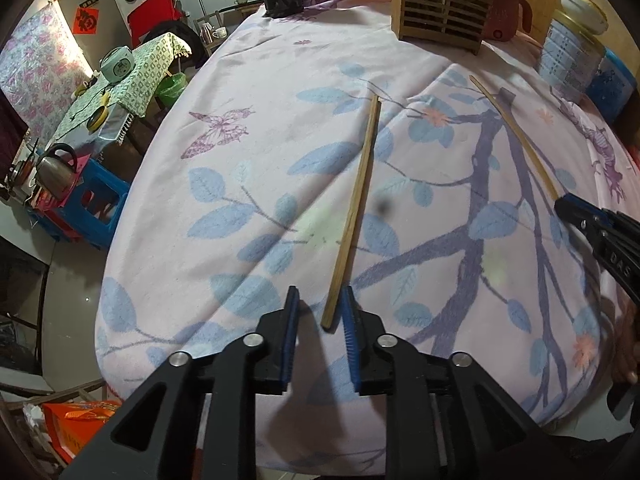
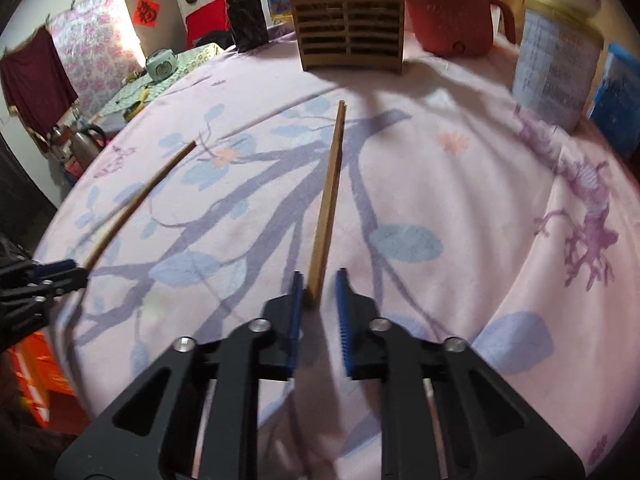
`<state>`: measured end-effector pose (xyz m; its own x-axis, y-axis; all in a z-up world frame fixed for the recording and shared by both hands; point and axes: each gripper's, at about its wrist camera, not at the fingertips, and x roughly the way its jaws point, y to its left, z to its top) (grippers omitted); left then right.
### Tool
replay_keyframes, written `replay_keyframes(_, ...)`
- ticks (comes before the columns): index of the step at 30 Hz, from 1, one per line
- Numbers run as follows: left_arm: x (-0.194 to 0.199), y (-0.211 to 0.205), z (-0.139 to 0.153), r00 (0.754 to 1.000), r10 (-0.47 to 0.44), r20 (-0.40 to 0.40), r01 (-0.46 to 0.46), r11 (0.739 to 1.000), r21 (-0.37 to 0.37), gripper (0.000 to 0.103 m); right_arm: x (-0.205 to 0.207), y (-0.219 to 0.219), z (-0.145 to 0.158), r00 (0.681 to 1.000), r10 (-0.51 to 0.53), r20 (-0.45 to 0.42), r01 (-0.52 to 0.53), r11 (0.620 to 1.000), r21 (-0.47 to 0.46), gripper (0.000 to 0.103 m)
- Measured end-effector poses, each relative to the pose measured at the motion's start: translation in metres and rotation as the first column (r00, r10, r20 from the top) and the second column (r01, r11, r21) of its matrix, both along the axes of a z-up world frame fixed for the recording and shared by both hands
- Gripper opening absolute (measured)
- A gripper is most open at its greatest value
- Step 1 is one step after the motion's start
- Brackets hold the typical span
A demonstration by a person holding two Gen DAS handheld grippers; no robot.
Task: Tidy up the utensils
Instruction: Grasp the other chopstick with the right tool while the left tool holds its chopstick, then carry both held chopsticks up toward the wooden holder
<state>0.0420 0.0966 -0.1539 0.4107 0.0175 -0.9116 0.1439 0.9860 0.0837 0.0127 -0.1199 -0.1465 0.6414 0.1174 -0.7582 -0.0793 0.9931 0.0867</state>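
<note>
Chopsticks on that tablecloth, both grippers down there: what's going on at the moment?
A person works two handheld grippers over a floral tablecloth. The left gripper is open, straddling the near end of one wooden chopstick. The right gripper is open too, its fingers either side of the near end of the other chopstick. Neither is clamped yet. The slatted wooden utensil holder, already holding chopsticks, stands at the far side of the table.

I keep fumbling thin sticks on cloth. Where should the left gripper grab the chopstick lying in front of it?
Grip the chopstick at its thicker near end, coming straight from the near table edge. That end already lies between the left gripper's open fingers, and the stick runs roughly along them, so the pads probably close across its flat sides.
</note>
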Motion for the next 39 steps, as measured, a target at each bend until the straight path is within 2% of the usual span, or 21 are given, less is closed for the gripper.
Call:
replay_keyframes(2,0.002,0.001,0.0,1.0,0.004,-0.001,-0.004,1.0,-0.009,0.024,-0.002,-0.006,0.001,1.0,-0.026,-0.015,0.026,1.0,0.014,0.006)
replay_keyframes(7,0.009,-0.003,-0.002,1.0,-0.008,0.02,0.009,0.999,-0.047,0.024,-0.014,-0.031,0.003,0.996,-0.082,-0.044,0.081,0.996,-0.027,0.006)
replay_keyframes(11,0.012,-0.006,-0.003,0.998,-0.023,0.054,0.027,0.998,-0.063,0.029,-0.026,-0.054,-0.001,0.987,-0.135,-0.083,0.135,0.991,-0.011,0.007)
replay_keyframes(16,0.009,-0.006,-0.004,0.996,-0.031,0.083,0.037,0.996,-0.076,0.029,-0.034,-0.055,-0.002,0.989,-0.126,-0.074,0.125,0.992,-0.026,0.008)
replay_keyframes(20,0.005,-0.007,-0.003,0.996,-0.048,0.069,0.054,0.995,-0.08,0.017,-0.034,-0.057,-0.003,0.989,-0.139,-0.059,0.139,0.99,0.002,0.008)
replay_keyframes(25,-0.003,-0.008,-0.003,0.996,-0.07,0.049,0.073,0.996,-0.059,0.016,-0.029,-0.058,-0.006,0.989,-0.148,-0.018,0.148,0.988,0.031,0.007)
replay_keyframes(27,-0.004,-0.008,-0.003,0.997,-0.068,0.042,0.071,0.996,-0.062,0.007,-0.028,-0.057,-0.006,0.989,-0.149,-0.005,0.149,0.988,0.034,0.007)
replay_keyframes(30,-0.004,-0.009,-0.002,0.997,-0.065,0.04,0.067,0.996,-0.054,0.007,-0.026,-0.058,-0.005,0.989,-0.149,-0.019,0.15,0.988,0.044,0.006)
replay_keyframes(34,0.0,-0.011,0.011,0.996,-0.057,0.069,0.062,0.996,-0.068,0.006,-0.032,-0.064,0.013,0.987,-0.159,0.004,0.159,0.986,0.04,0.006)
replay_keyframes(39,0.014,-0.019,0.047,0.985,-0.061,0.163,0.079,0.991,-0.11,0.006,-0.04,-0.07,0.046,0.981,-0.182,0.072,0.179,0.983,0.034,0.006)
